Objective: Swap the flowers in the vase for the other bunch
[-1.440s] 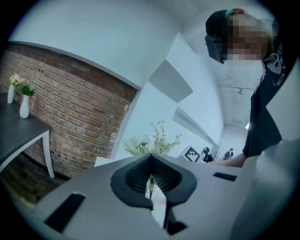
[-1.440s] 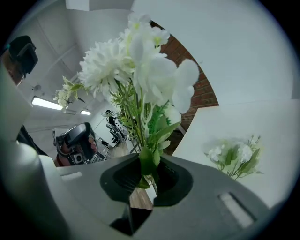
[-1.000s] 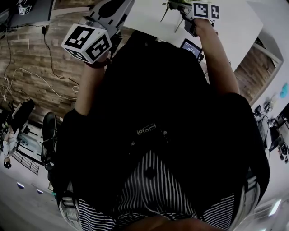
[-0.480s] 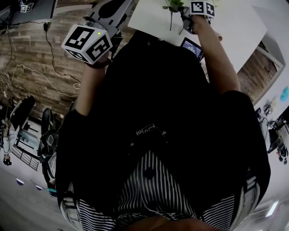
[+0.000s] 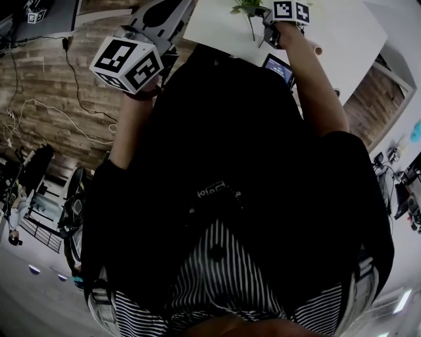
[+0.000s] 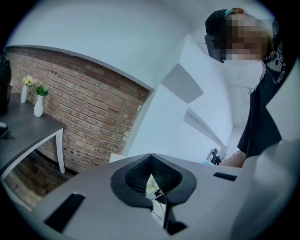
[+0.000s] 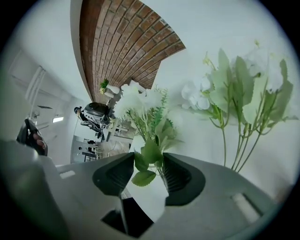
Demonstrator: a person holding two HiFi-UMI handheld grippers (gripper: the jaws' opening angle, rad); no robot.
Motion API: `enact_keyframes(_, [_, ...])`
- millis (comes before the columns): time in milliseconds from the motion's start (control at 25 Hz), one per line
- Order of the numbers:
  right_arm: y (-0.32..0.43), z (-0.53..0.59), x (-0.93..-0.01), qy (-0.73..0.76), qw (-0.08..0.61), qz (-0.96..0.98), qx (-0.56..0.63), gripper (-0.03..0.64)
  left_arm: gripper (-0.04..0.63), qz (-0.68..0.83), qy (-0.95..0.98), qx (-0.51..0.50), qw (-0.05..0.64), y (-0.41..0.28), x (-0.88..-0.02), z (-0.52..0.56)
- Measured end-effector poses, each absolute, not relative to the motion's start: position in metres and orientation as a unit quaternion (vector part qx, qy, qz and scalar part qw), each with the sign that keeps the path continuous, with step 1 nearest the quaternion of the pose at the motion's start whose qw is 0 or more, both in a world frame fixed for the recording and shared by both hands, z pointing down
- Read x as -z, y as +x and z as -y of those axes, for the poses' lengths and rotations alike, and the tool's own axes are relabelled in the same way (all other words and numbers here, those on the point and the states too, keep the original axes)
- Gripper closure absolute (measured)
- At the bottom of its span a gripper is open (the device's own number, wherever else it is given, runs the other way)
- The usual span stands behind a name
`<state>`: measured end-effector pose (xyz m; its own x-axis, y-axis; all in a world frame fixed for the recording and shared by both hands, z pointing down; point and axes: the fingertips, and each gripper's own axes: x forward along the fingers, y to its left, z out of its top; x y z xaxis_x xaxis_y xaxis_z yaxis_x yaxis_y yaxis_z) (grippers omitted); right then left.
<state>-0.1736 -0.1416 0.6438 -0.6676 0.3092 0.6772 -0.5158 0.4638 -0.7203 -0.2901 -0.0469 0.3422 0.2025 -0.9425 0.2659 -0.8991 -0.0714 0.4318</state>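
A bunch with white blooms and green leaves [image 7: 143, 110] stands straight ahead of my right gripper [image 7: 147, 160]. Its jaws have just been opening and stand apart, with the bunch's lower leaves and stem between the pads; no pad presses the stem. A second white-flowered bunch [image 7: 243, 89] shows to the right against the white table [image 7: 197, 136]. In the head view, green stems [image 5: 248, 12] sit beside the right gripper's marker cube [image 5: 288, 11]. My left gripper [image 6: 151, 161] is held out over the floor, jaws together and empty; its cube [image 5: 128, 62] is at the upper left.
A dark phone [image 5: 279, 69] lies on the white table [image 5: 342, 33] near my right arm. Cables [image 5: 46, 105] trail over the wooden floor. Beyond the left gripper are a brick wall [image 6: 93, 108] and a grey desk [image 6: 28, 129] with two small white vases [image 6: 37, 105].
The right gripper's cube has crept toward the top edge of the head view, and the green stems beside it now hang more upright. The left gripper has not moved.
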Motion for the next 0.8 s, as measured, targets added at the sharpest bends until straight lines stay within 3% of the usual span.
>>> enact_keyframes(240, [-0.156, 0.156, -0.622, 0.116, 0.400, 0.781, -0.466, 0.386, 0.589, 0.612, 0.746, 0.054, 0.257, -0.276, -0.334, 0.055])
enact_keyframes(440, [-0.125, 0.186, -0.594, 0.199, 0.385, 0.802, -0.411, 0.379, 0.589, 0.589, 0.766, 0.052, 0.253, -0.257, -0.332, 0.065])
enact_keyframes(800, [-0.088, 0.193, -0.636, 0.277, 0.410, 0.743, -0.451, 0.377, 0.589, 0.567, 0.780, 0.051, 0.259, -0.263, -0.339, 0.074])
